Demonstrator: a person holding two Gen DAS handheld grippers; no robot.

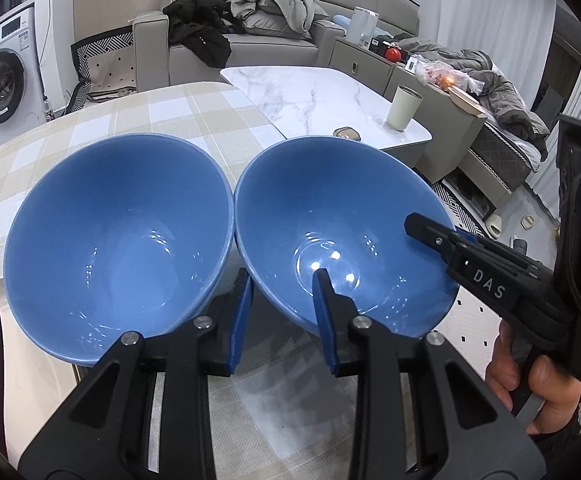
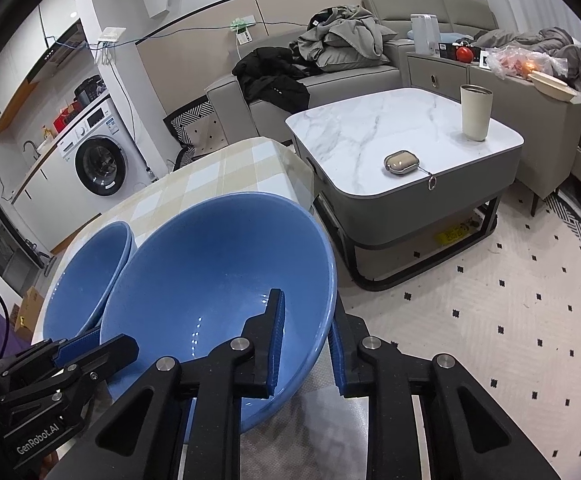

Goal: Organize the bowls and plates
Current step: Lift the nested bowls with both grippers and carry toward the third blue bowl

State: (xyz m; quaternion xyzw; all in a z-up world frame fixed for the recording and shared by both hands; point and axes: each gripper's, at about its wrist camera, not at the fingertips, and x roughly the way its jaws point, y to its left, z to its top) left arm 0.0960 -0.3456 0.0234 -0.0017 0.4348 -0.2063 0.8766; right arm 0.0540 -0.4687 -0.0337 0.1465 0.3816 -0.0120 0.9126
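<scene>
Both sets of jaws pinch one blue bowl (image 1: 342, 236) — left gripper (image 1: 280, 304) at its near rim, right gripper (image 2: 304, 334) at its right — beside another blue bowl (image 1: 118, 244) on the checked bench (image 1: 138, 116).

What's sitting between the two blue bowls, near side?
One finger of the left gripper, which is shut on the right bowl at its rim, fills the gap beside the left bowl. Left wrist view shows it.

Grey sofa (image 2: 330, 80) along the beige back wall, upper middle, piled with clothes (image 2: 342, 36). Marble-top coffee table (image 2: 370, 136) centre right, cream tumbler (image 2: 476, 112) on it. Washing machine (image 2: 98, 160) left under white cabinets. White dotted rug (image 2: 490, 300) lower right. Checked tablecloth (image 2: 218, 172) centre.
</scene>
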